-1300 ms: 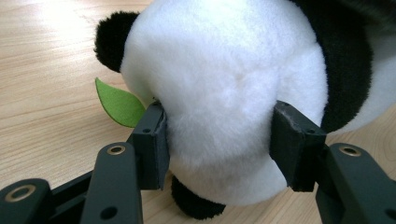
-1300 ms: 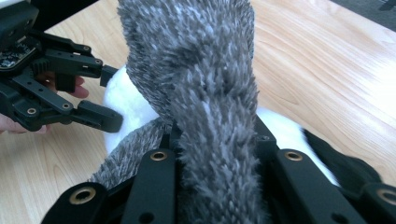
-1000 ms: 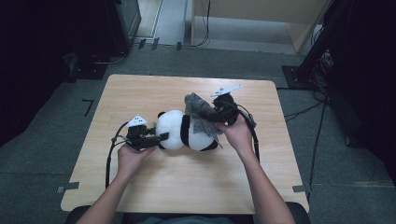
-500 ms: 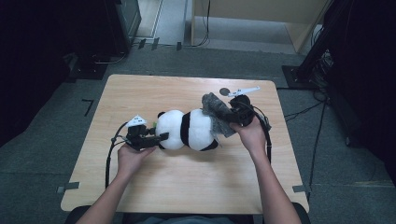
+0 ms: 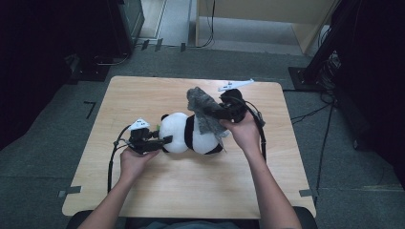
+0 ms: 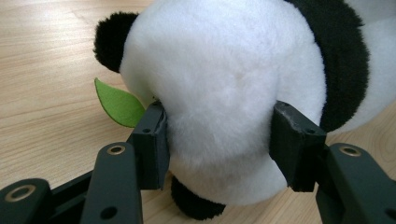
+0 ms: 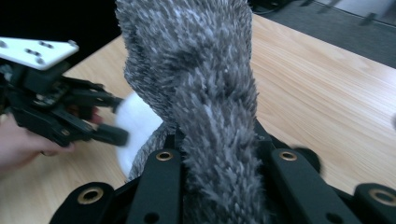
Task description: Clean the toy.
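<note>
The left gripper [image 6: 219, 144] has its jaws spread wide and pressed against either side of a plush panda's [image 5: 191, 133] white head, holding the toy where it lies on its side near the middle of the wooden table [image 5: 157, 191]. The right gripper [image 7: 219, 154] is clamped on a shaggy grey cloth [image 7: 205, 88], its jaws drawn in close around the bunched fabric, which rises from between them and is held up just above the panda's body, toward the table's far edge. In the high view the left gripper [image 5: 152, 143] sits left of centre, its cable looping toward the near-left corner, and the right gripper [image 5: 220, 114] hangs over the toy's right end. Bare wood lies open on every side: a wide strip along the near edge, a broad patch at the left edge, and more toward the far-left corner and the right edge. The panda is white with black ears, a black band round its shoulders and black limbs; a green felt leaf [image 6: 119, 105] sticks out beside its head. The cloth is long-piled, mottled grey and white.
</note>
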`<act>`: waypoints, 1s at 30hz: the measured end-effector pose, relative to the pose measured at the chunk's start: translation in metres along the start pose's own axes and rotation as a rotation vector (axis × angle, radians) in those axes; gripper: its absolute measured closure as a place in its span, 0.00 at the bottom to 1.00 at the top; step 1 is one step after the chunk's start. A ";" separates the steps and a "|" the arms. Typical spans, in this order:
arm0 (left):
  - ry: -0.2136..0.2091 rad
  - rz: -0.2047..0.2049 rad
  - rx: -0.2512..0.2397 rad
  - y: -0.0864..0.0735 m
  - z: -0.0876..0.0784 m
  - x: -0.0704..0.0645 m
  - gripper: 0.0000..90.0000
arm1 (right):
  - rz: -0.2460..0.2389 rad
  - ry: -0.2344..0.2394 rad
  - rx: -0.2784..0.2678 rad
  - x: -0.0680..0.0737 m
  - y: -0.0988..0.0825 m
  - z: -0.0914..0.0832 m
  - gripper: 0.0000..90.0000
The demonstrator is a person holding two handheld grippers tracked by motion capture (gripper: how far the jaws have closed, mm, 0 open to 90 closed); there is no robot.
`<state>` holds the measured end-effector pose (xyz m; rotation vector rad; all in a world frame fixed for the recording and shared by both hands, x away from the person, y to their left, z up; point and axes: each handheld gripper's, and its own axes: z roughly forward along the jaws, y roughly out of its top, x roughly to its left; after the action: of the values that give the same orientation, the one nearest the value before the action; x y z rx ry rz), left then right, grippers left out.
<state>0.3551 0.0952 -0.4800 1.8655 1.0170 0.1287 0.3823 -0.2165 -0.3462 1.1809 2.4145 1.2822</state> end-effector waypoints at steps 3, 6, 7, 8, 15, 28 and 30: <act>-0.003 -0.003 -0.002 0.000 0.000 0.000 0.49 | -0.017 0.032 0.023 0.011 0.007 0.019 0.82; -0.003 -0.001 -0.001 0.000 0.000 0.000 0.49 | -0.018 0.054 0.040 0.018 0.011 0.040 0.82; -0.002 -0.001 -0.001 0.000 0.000 0.000 0.49 | -0.023 0.058 0.048 0.020 0.012 0.047 0.82; -0.002 0.000 -0.001 0.000 0.000 0.000 0.49 | -0.025 0.061 0.057 0.023 0.013 0.054 0.82; -0.016 -0.015 0.002 0.000 -0.001 0.001 0.49 | -0.053 0.072 0.108 0.040 0.017 0.093 0.82; -0.007 -0.010 0.011 0.001 -0.001 0.000 0.49 | -0.053 0.045 0.141 0.034 0.010 0.103 0.82; -0.006 -0.010 0.012 0.001 -0.001 0.000 0.49 | -0.047 0.036 0.140 0.030 0.008 0.097 0.82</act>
<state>0.3553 0.0954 -0.4791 1.8701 1.0243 0.1115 0.4126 -0.1318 -0.3944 1.1368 2.5789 1.1467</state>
